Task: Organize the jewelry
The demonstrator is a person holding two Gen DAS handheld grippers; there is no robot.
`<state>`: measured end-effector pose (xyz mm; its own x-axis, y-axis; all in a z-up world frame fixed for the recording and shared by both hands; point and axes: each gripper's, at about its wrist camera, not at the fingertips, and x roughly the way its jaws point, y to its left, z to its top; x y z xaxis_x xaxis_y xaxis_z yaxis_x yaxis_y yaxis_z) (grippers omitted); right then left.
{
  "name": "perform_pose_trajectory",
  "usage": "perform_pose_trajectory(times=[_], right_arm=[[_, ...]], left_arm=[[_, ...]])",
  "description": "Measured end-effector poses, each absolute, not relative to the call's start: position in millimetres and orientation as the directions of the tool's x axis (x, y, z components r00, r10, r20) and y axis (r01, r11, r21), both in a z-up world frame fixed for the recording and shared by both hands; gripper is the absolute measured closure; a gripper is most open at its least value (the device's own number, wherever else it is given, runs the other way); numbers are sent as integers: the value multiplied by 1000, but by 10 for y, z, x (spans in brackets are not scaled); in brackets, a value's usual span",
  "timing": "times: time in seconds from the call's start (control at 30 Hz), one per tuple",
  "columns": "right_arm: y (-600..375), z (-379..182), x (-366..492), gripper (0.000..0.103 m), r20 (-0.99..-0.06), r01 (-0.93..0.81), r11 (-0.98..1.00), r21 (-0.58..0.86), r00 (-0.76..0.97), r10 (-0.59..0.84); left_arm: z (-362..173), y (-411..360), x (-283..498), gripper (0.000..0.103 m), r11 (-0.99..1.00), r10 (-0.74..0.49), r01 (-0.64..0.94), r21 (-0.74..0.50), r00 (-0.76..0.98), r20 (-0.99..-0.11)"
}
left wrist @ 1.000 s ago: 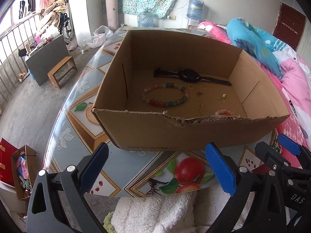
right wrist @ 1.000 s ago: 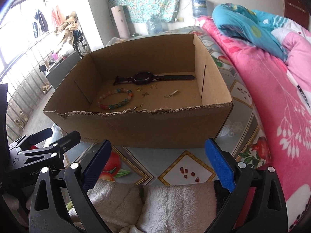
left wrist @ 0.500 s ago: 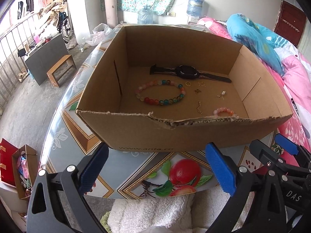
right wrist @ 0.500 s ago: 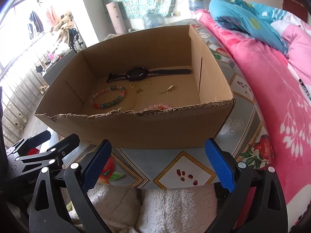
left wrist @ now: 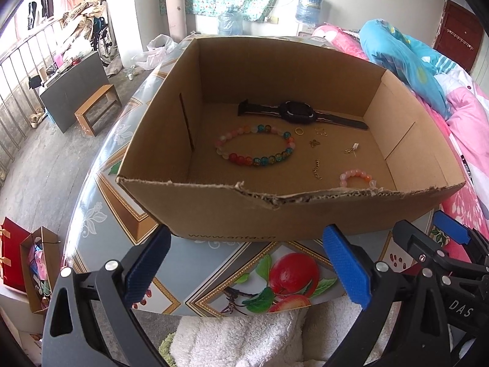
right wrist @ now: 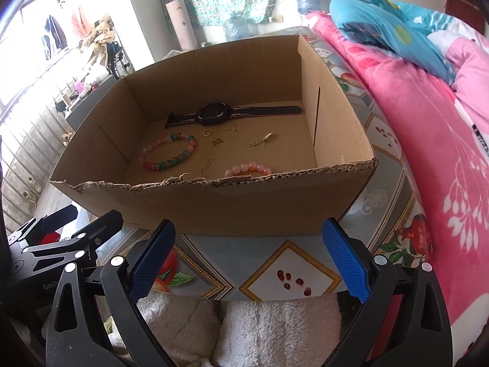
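An open cardboard box stands on the patterned table. Inside lie a black watch, a multicoloured bead bracelet, a small pink bead bracelet, a gold ring and several small gold chains and charms. My left gripper is open in front of the box's near wall, nothing between its blue pads. My right gripper is likewise open and empty, beside the left one.
The table carries a fruit-pattern cloth; its near edge lies just under both grippers. A bed with pink and blue quilts borders the right side. A white fleecy cloth lies below. Floor, a wooden stool and bags sit to the left.
Both grippers have risen and tilted, so more of the box floor shows, including the pink bracelet. Nothing was grasped; jaws stay open.
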<state>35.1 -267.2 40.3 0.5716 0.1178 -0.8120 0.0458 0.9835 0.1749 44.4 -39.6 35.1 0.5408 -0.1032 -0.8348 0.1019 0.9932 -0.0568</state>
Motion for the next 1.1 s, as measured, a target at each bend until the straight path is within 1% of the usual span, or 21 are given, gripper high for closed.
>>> perform_pose_trajectory(times=[1.1], right_arm=[[-2650,439,364,10,-815,46,985,168,569,112]], left_arm=[[341,-383,451,6,993,-103,98,-60,538,-837]])
